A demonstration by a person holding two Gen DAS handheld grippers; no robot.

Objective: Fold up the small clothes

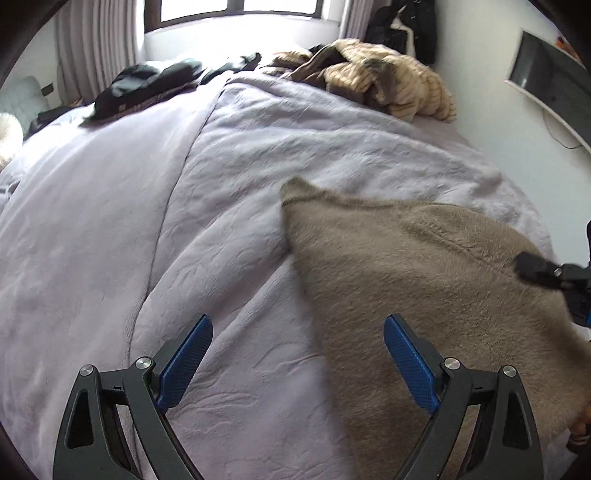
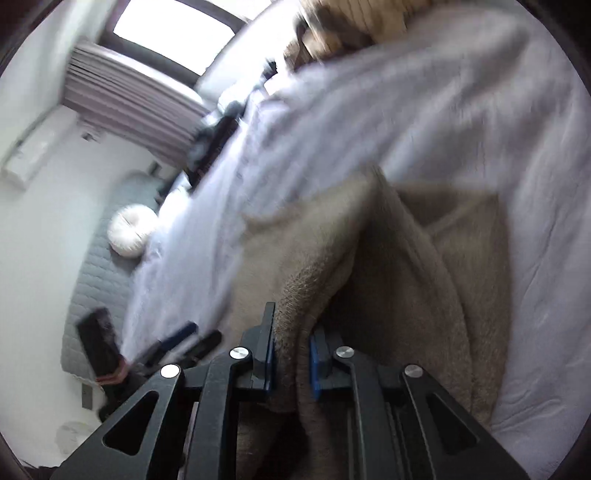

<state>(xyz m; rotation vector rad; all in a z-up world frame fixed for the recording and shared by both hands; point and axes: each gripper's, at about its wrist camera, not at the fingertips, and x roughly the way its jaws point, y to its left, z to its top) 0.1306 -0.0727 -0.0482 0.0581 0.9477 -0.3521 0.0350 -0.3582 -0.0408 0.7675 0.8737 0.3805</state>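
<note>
A fuzzy taupe garment (image 1: 424, 280) lies on the lilac bedspread (image 1: 147, 206), its pointed corner reaching toward the bed's middle. My left gripper (image 1: 297, 354) hangs open above the bedspread at the garment's left edge, its blue pads (image 1: 184, 365) wide apart with nothing between them. In the right wrist view my right gripper (image 2: 291, 354) is shut on a thick edge of the taupe garment (image 2: 303, 295), which is lifted into a raised fold. The right gripper (image 1: 535, 271) shows at the right edge of the left wrist view. The left gripper (image 2: 184, 341) appears blurred at lower left in the right wrist view.
Dark clothes (image 1: 147, 83) and a tan striped blanket (image 1: 388, 77) lie piled at the far end of the bed. A wall-mounted screen (image 1: 554, 88) hangs on the right. A grey cushion with a white round pillow (image 2: 131, 234) sits beyond the bed's left side, below a window (image 2: 173, 33).
</note>
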